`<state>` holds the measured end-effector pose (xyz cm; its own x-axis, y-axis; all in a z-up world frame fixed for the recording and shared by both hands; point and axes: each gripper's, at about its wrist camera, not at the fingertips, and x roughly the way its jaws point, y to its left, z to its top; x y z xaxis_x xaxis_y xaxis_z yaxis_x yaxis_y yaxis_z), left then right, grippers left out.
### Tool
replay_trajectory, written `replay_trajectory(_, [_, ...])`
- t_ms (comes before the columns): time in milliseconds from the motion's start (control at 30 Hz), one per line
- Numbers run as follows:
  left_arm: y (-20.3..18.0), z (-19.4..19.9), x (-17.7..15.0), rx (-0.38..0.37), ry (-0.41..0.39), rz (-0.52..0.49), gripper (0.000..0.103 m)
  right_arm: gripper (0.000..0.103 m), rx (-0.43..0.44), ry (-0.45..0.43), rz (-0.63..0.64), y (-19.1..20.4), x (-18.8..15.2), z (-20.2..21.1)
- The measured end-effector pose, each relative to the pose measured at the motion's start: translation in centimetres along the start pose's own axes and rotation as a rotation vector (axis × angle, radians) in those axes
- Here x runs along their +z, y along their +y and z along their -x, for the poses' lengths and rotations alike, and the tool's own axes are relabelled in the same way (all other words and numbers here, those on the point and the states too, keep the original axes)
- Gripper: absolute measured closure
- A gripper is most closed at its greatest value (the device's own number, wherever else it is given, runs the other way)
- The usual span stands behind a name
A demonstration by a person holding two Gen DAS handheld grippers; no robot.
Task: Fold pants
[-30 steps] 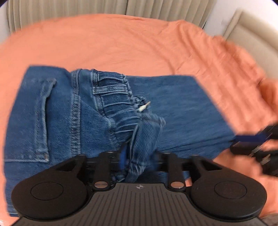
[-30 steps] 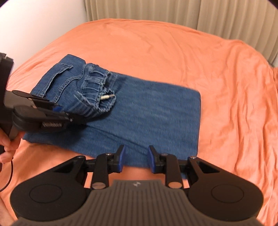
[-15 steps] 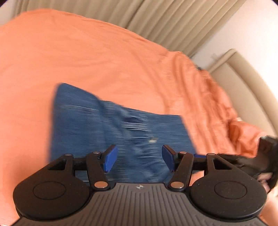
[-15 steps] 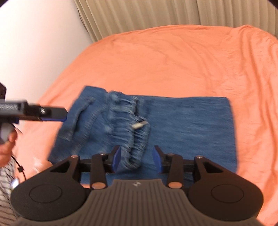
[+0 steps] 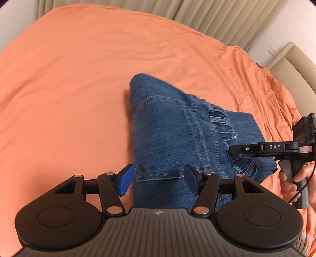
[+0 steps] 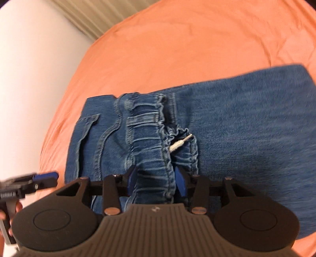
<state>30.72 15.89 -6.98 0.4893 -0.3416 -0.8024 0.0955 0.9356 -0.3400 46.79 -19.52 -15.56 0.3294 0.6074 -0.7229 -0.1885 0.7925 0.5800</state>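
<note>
One pair of blue denim pants lies folded on one bed under an orange sheet, with one white drawstring tip poking out at the gathered waistband. Two grippers are in view, the left gripper near the pants' pocket edge and the right gripper at the waistband, each with two blue-padded fingers. Far behind the bed hangs one run of beige curtains, and at the far right stands one beige headboard.
</note>
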Motion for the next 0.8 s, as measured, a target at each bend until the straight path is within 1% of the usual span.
replay_trajectory(67, [0.7,0.0,-0.1,-0.019,0.006,0.045,0.035,0.065,-0.001,-0.001,-0.035,-0.4,0.1,-0.7])
replay_trajectory(133, [0.9,0.0,-0.3,-0.027,0.005,0.064,0.035,0.078,-0.001,-0.005,-0.055,-0.5,0.1,-1.0])
replay_trajectory(167, [0.9,0.2,-0.4,-0.027,0.004,0.063,0.035,0.09,0.001,-0.006,-0.044,-0.3,0.1,-0.7])
replay_trajectory(200, [0.7,0.3,-0.6,-0.028,0.002,0.06,0.035,0.095,0.013,-0.008,-0.012,0.2,0.1,-0.3])
replay_trajectory(233, [0.6,0.4,-0.6,-0.028,0.0,0.056,0.035,0.099,-0.004,-0.02,0.031,1.0,0.1,0.2])
replay_trajectory(300, [0.2,0.7,-0.8,-0.025,-0.002,0.055,0.035,0.1,-0.022,-0.05,0.132,3.0,0.1,1.6])
replay_trajectory(400, [-0.2,0.9,-0.9,-0.028,-0.004,0.055,0.036,0.1,-0.032,-0.089,0.211,5.7,0.5,4.3])
replay_trajectory(467, [-0.6,1.2,-0.9,-0.035,-0.01,0.043,0.038,0.1,-0.005,-0.119,0.253,7.3,0.5,6.8])
replay_trajectory(600, [-1.3,1.8,-0.8,-0.047,-0.03,0.031,0.038,0.101,0.038,-0.148,0.33,9.9,0.0,10.5])
replay_trajectory(700, [-1.6,1.6,-0.6,-0.065,-0.027,0.018,0.038,0.101,0.059,-0.126,0.299,8.9,-1.4,11.6])
replay_trajectory(800, [-2.2,1.1,-0.7,-0.069,-0.007,-0.015,0.04,0.101,0.036,-0.086,0.238,6.2,-2.8,10.9])
